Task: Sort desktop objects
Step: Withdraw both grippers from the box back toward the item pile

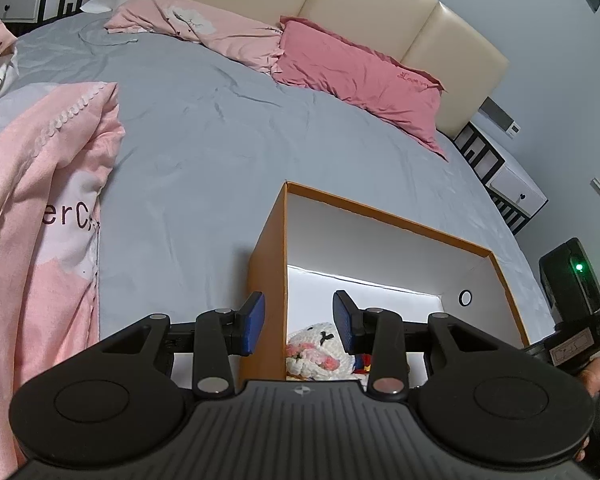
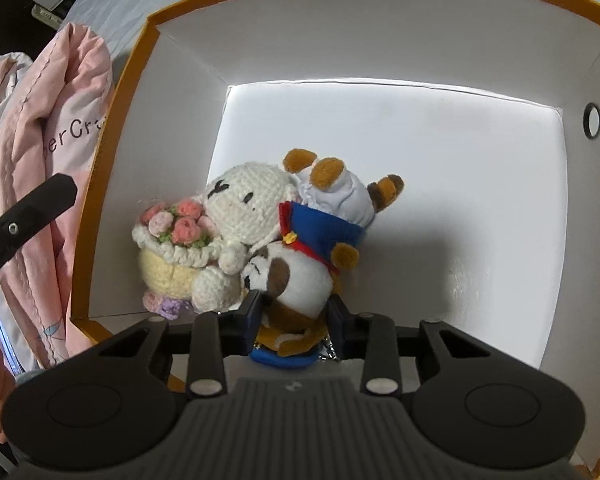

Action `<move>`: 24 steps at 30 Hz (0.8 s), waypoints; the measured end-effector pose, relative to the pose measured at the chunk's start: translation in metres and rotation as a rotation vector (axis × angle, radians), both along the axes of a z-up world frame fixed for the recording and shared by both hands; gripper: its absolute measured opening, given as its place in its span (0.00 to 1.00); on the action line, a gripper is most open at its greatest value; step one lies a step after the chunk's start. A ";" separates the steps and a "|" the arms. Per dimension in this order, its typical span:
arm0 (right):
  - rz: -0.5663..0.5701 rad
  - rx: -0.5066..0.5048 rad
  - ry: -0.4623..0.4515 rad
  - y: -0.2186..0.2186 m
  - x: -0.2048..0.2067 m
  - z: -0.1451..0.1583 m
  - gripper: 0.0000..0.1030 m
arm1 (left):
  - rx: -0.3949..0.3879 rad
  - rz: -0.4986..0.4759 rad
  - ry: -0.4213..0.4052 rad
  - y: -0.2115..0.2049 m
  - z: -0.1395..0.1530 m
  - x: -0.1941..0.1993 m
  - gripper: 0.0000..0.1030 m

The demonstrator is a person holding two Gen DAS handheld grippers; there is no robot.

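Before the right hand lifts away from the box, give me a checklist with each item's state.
1. Dog toy inside the box: ok.
2. Right gripper clear of the dog toy: not ok, fingers flank its head.
3. Pads pressing on it: cannot tell.
4. Crocheted doll settled in the box corner: ok.
5. Left gripper empty, straddling the box's wall: ok.
6. Room left on the box floor: ok.

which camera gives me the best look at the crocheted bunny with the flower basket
The right wrist view: the crocheted bunny shows whole, face and flower basket included, on the floor of the box. The left wrist view catches only part of it, behind the box wall.
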State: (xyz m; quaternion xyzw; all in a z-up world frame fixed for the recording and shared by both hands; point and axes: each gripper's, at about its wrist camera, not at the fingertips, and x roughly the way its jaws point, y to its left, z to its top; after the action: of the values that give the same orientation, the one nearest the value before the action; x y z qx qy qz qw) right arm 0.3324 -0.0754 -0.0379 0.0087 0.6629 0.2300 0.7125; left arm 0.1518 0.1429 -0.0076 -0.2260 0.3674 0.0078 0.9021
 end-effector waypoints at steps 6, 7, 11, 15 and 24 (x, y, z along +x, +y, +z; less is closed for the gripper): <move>0.087 -0.043 -0.156 0.009 -0.017 0.042 0.45 | -0.013 0.018 0.004 0.004 -0.001 -0.001 0.41; 0.097 -0.025 -0.181 0.012 -0.018 0.046 0.45 | -0.015 0.018 0.004 0.005 -0.001 0.000 0.41; 0.172 0.098 -0.250 0.033 -0.023 0.055 0.44 | -0.026 0.035 -0.002 0.007 -0.001 -0.001 0.41; 0.209 0.175 -0.262 0.056 -0.018 0.043 0.44 | -0.061 0.069 -0.007 0.018 0.000 -0.003 0.41; 0.339 0.137 -0.251 0.081 -0.017 0.014 0.42 | -0.085 0.067 0.013 0.022 -0.007 0.004 0.41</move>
State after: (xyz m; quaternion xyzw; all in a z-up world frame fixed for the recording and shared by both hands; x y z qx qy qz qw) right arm 0.3153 0.0053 -0.0237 -0.0832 0.5439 0.3902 0.7382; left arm 0.1557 0.1651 -0.0141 -0.2761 0.3656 0.0239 0.8886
